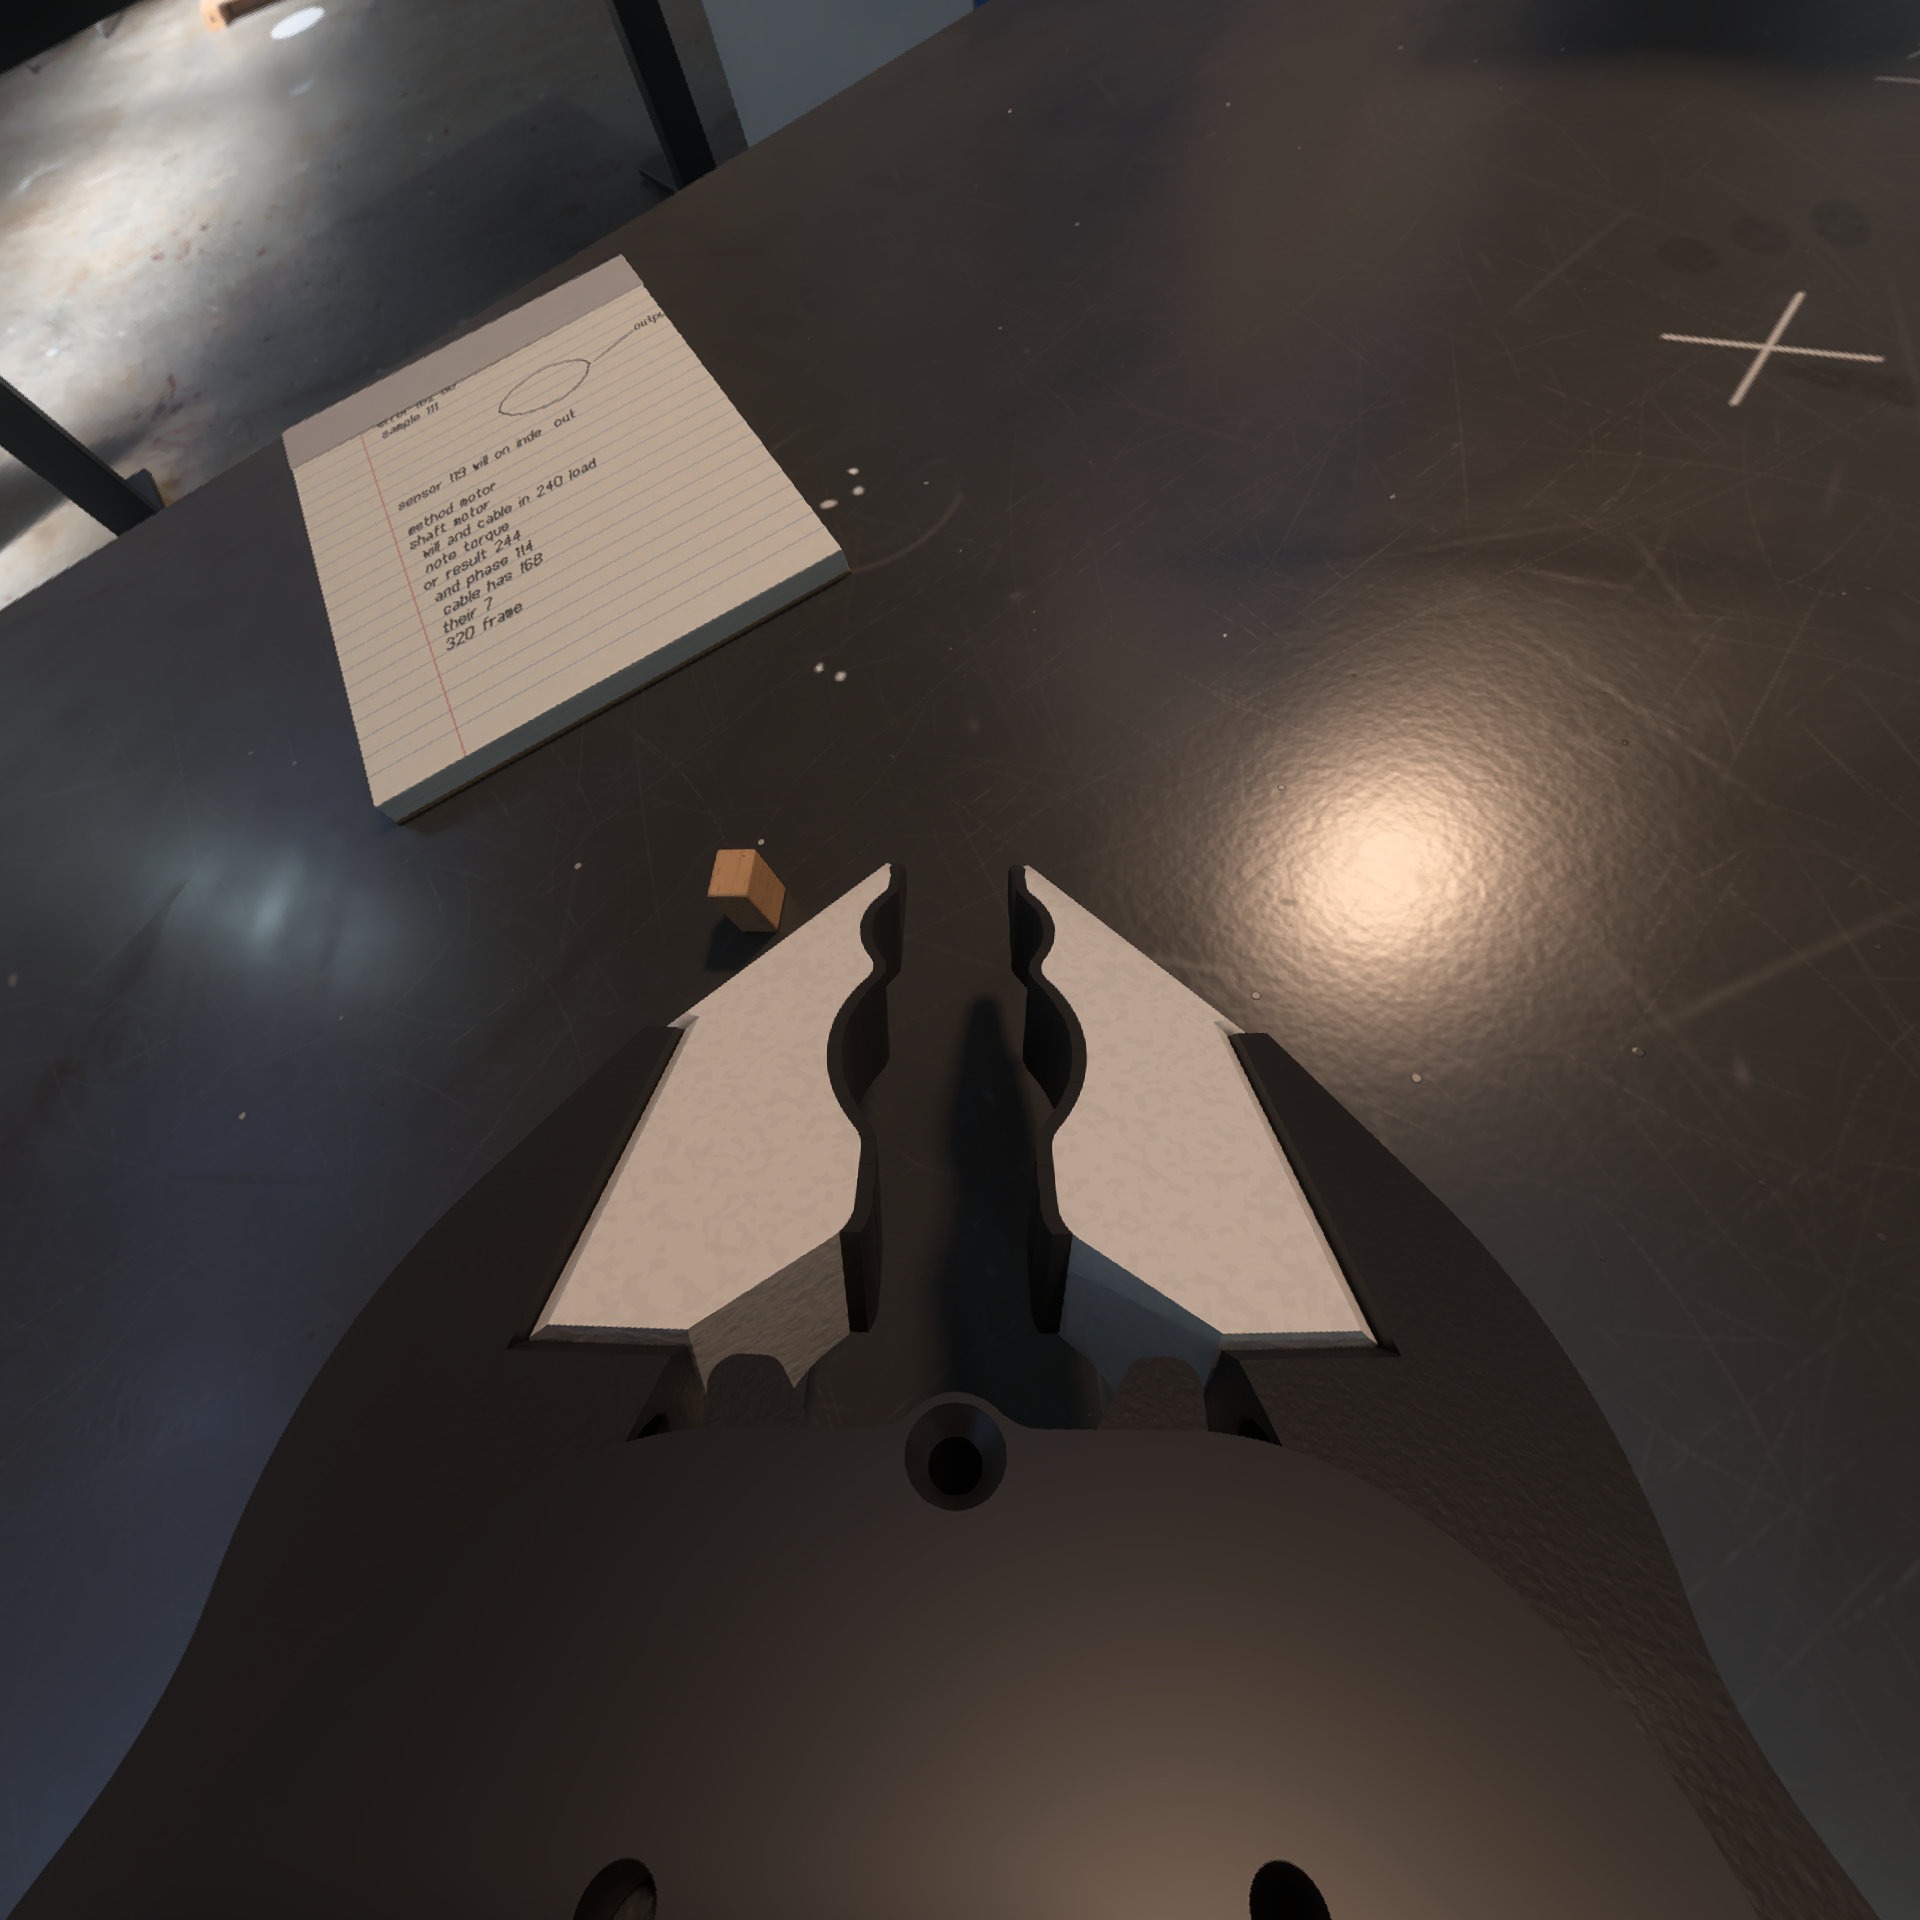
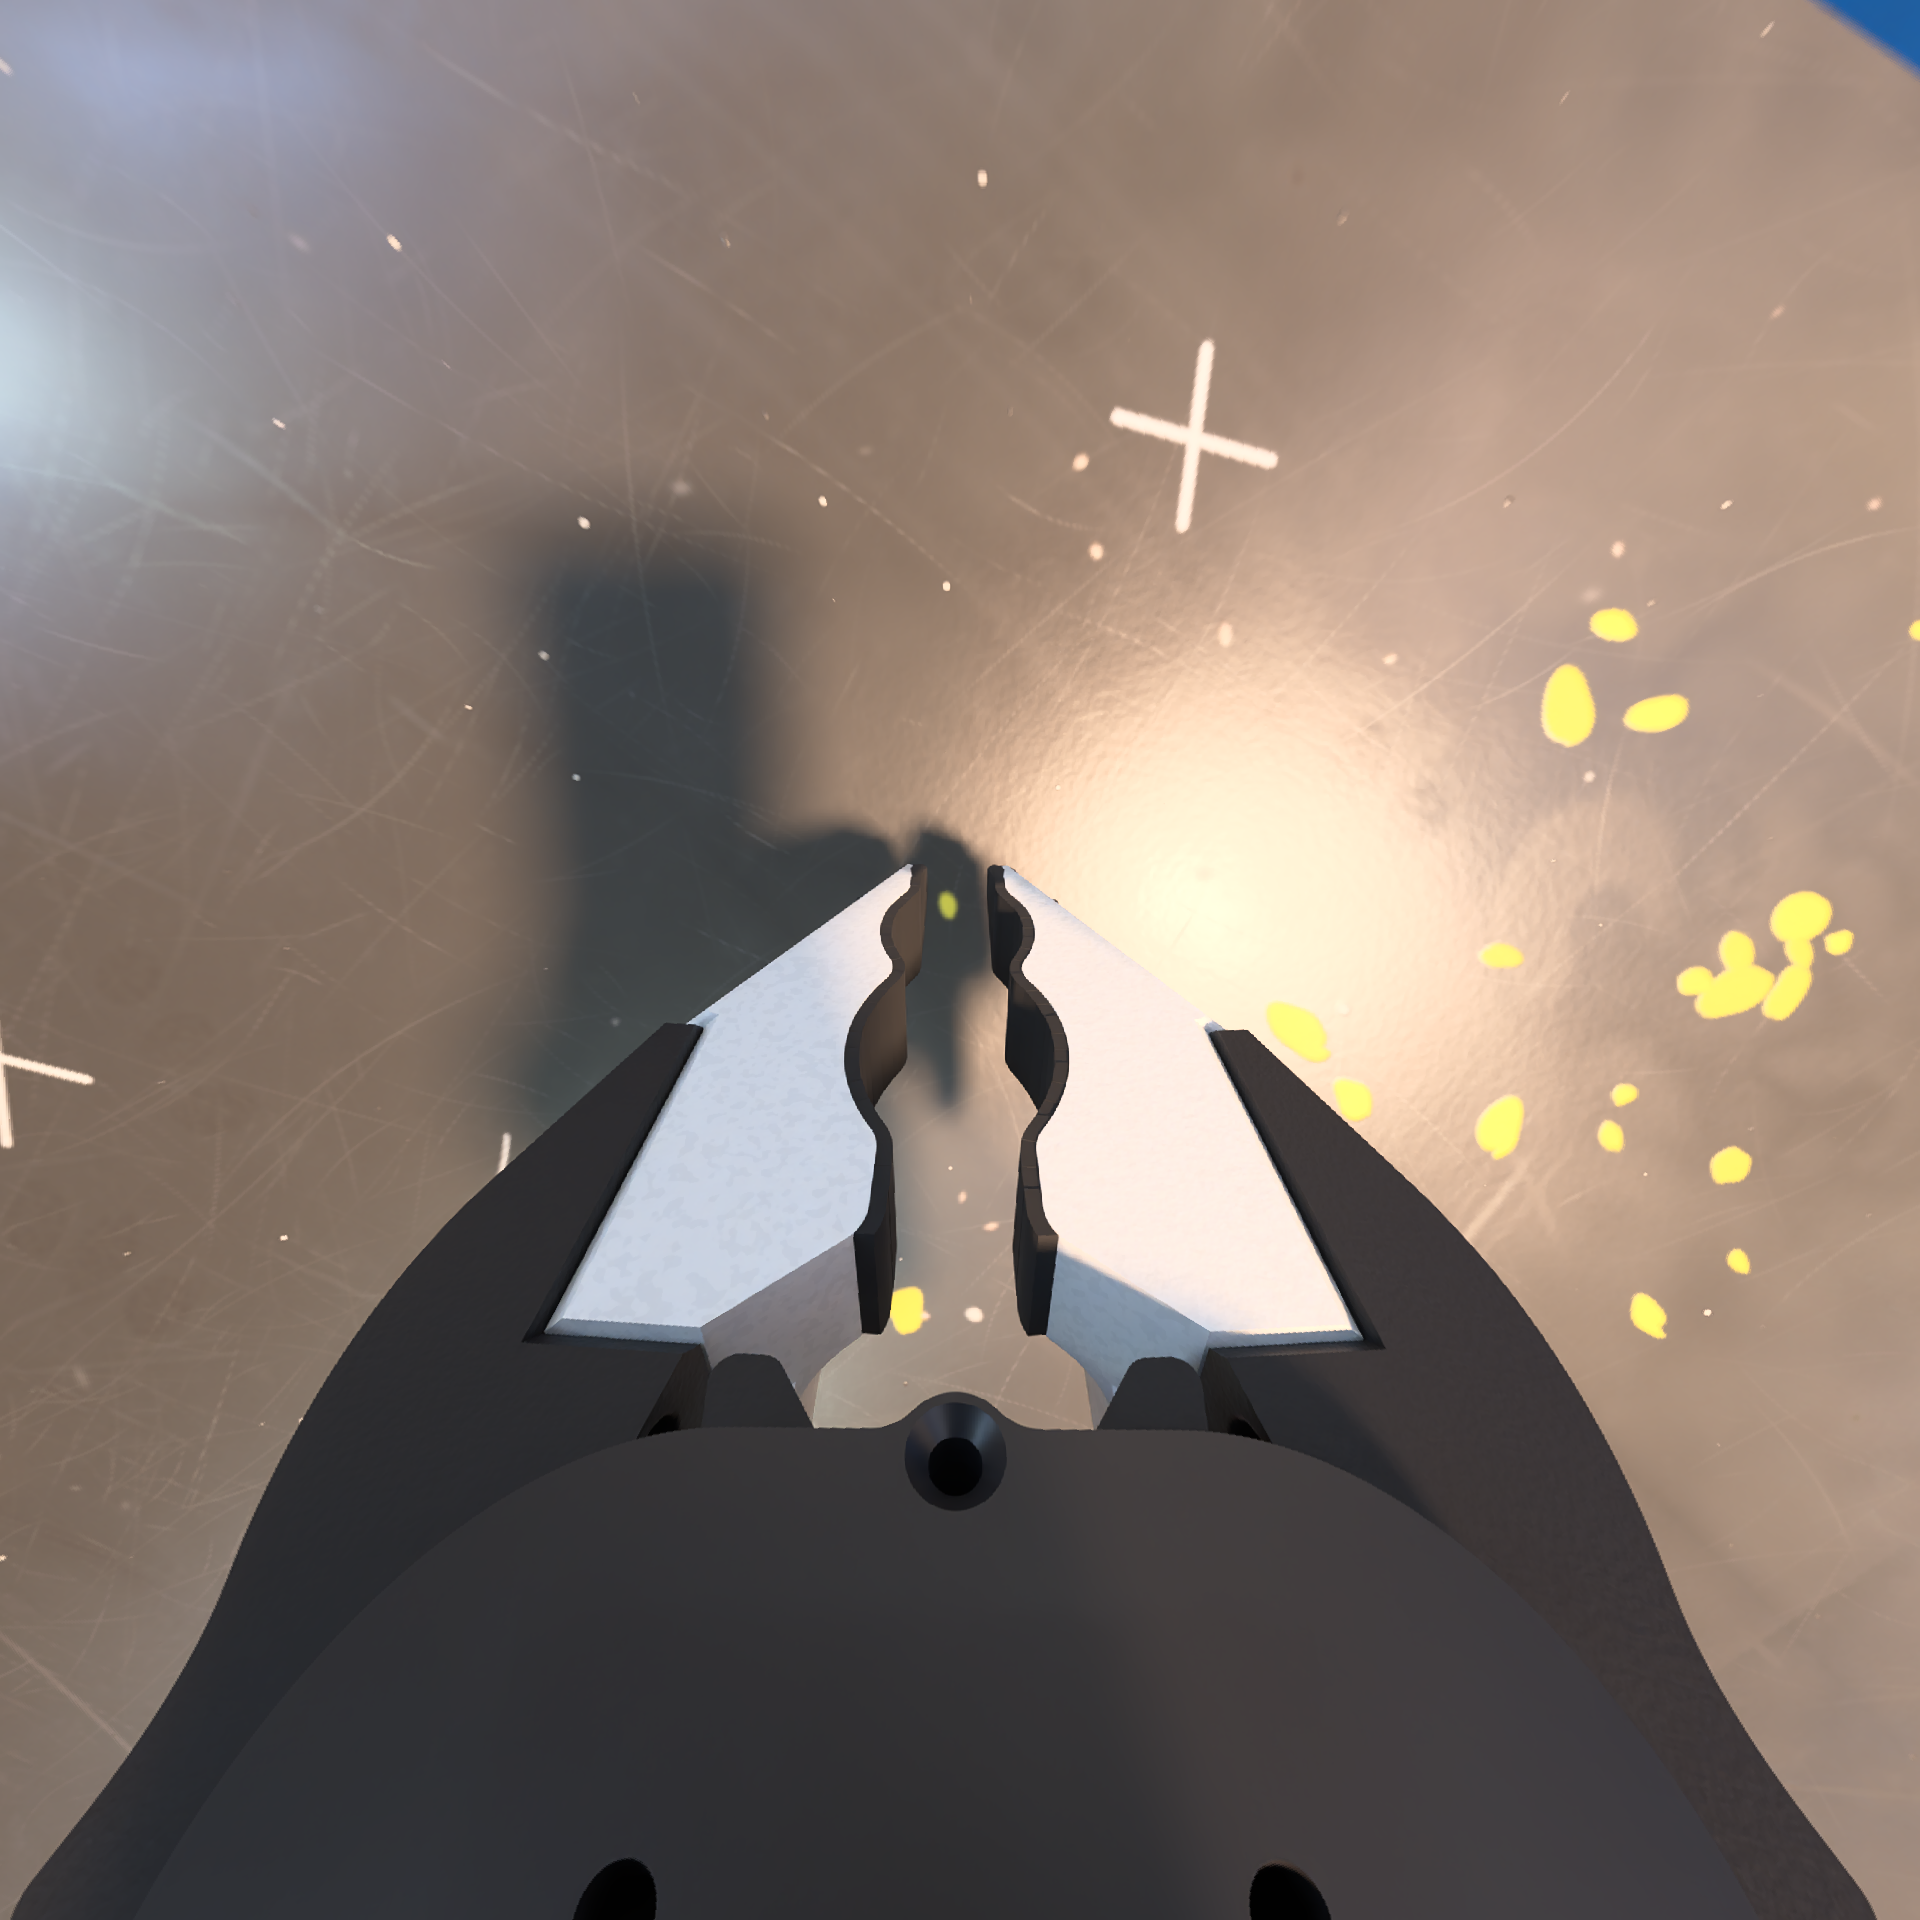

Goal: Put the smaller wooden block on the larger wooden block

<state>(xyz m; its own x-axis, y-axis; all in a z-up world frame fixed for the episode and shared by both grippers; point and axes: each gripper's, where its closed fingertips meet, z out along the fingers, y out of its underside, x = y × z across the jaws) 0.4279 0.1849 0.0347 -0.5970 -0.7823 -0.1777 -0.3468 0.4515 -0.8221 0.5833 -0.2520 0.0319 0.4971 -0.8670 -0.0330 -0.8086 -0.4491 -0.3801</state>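
The smaller wooden block (image 1: 745,886) is a light tan cube. It lies on the dark table (image 1: 1351,582), turned at an angle, alone. The larger wooden block is not visible in these views.

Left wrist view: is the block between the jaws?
No, the block sits on the table left of the left gripper, outside its open jaws.

Pretty open table (image 1: 1351,520) really. Only clutter is the notepad (image 1: 561,540) far left and a small wooden block (image 1: 745,886) just near of it; right side's totally passable.
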